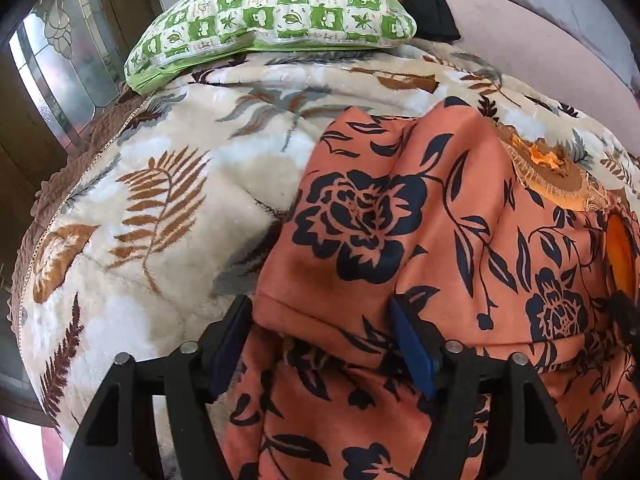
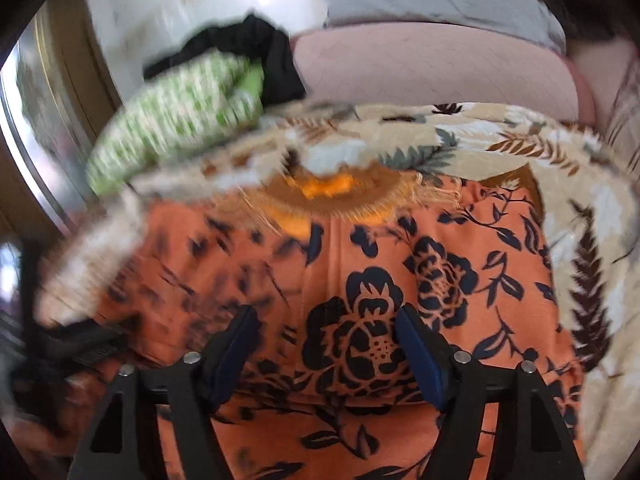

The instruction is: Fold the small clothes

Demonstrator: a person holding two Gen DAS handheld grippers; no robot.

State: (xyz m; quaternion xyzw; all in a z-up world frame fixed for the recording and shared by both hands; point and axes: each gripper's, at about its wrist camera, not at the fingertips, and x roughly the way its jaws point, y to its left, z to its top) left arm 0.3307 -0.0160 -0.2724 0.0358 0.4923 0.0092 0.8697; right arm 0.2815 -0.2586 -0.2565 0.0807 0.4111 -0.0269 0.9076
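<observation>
Orange floral garment [image 1: 400, 208] lies beneath both hand-held grippers [image 1: 320, 320] [image 2: 326, 332], jaws apart, seemingly ungripped.

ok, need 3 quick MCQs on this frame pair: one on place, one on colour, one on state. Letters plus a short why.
1. Where does the green checked pillow lie?
A. on the far end of the leaf-print blanket
B. on the floor
C. on top of the orange garment

2. What colour is the flower print on the orange garment?
A. white
B. dark navy
C. green

3. How do the left gripper fingers stand?
A. shut on the pillow
B. spread apart over the garment's edge
C. out of view

Key: 1 A, the pillow rests on the blanket beyond the garment. 2 B, the roses and leaves are dark navy on orange. 3 B, a wide gap shows between the blue pads, with the fabric under it.
</observation>
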